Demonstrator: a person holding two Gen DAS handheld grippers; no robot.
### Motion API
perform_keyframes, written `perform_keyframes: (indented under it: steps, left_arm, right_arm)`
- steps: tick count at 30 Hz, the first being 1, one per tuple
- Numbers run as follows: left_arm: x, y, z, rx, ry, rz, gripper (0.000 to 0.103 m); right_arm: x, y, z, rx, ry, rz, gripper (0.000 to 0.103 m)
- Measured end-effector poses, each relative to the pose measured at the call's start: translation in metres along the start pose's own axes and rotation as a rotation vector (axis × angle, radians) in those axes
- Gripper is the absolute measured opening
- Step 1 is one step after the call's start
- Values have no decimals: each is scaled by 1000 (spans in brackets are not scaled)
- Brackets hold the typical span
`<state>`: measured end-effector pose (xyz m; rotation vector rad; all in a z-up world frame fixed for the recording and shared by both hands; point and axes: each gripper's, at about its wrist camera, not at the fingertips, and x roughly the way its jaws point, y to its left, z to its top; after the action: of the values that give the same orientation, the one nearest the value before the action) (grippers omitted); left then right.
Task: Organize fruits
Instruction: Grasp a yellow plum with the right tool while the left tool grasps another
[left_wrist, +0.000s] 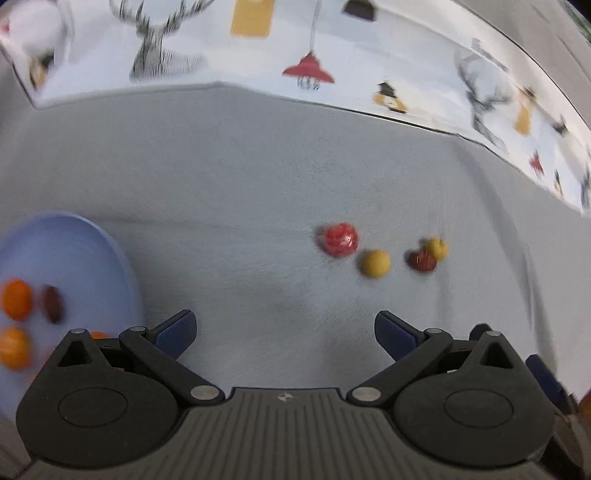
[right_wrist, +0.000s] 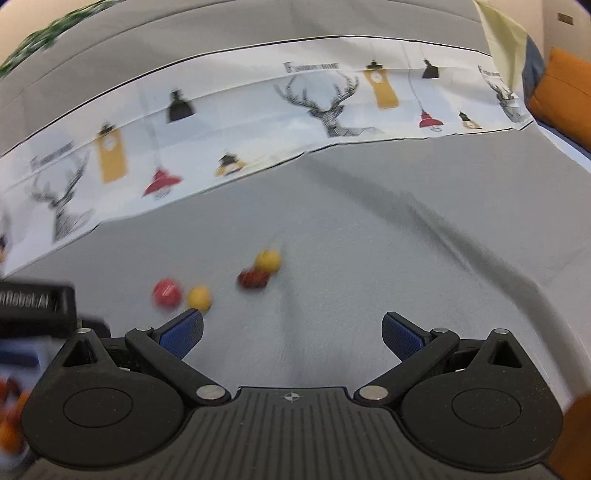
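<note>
Several small fruits lie on the grey cloth: a red one (left_wrist: 338, 239), a yellow one (left_wrist: 375, 263), a dark red one (left_wrist: 422, 260) and another yellow one (left_wrist: 436, 247) touching it. The right wrist view shows the same red (right_wrist: 166, 291), yellow (right_wrist: 199, 296), dark red (right_wrist: 252, 278) and yellow (right_wrist: 268, 260) fruits. A light blue plate (left_wrist: 92, 251) at the left holds orange fruits (left_wrist: 16, 299) and a dark one (left_wrist: 51, 303). My left gripper (left_wrist: 285, 332) is open and empty. My right gripper (right_wrist: 291, 332) is open and empty. Both views are motion-blurred.
A white printed cloth with deer and lamps (right_wrist: 325, 107) runs along the far side of the grey surface. The left gripper's black body (right_wrist: 37, 306) shows at the left of the right wrist view. An orange cushion (right_wrist: 565, 92) sits far right.
</note>
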<state>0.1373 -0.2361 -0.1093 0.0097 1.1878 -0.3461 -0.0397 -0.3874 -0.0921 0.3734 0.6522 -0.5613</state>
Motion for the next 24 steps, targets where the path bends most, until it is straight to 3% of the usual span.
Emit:
perform_keyframes:
  steps: [5,10,12,14,16,19,21,23,24]
  left_arm:
    - [41,-22,21,-126,51,-25,103]
    - [73,-37,36,-199,80,38,103]
    - [84,-42,39,-204,97,65,103]
    - [86,-48,40,-178,76,87,103]
    - [88,-57,40,-133,66,97,103]
    - [89,-64,34,-75,50,131,101]
    - [85,-67,28,-48,12,167,85]
    - [78,-69,26,-9,-28,150,27]
    - [75,-67,26,-6,-14,134,27]
  right_arm:
    - [69,-13,31,-26,-10,-34,102]
    - [140,-11,50,-129,102,104,101]
    - [159,-6,47,-187,146,73,97]
    - [156,0,42,-283,98,57,82]
    - [146,0,37,-311,74,91,50]
    - [138,-4,31,-349,54,79,36]
    - [133,-9,30,-333,50,61,27]
    - [130,-15,29,-312,46,42,27]
    - [130,-17,29,-296,46,34,27]
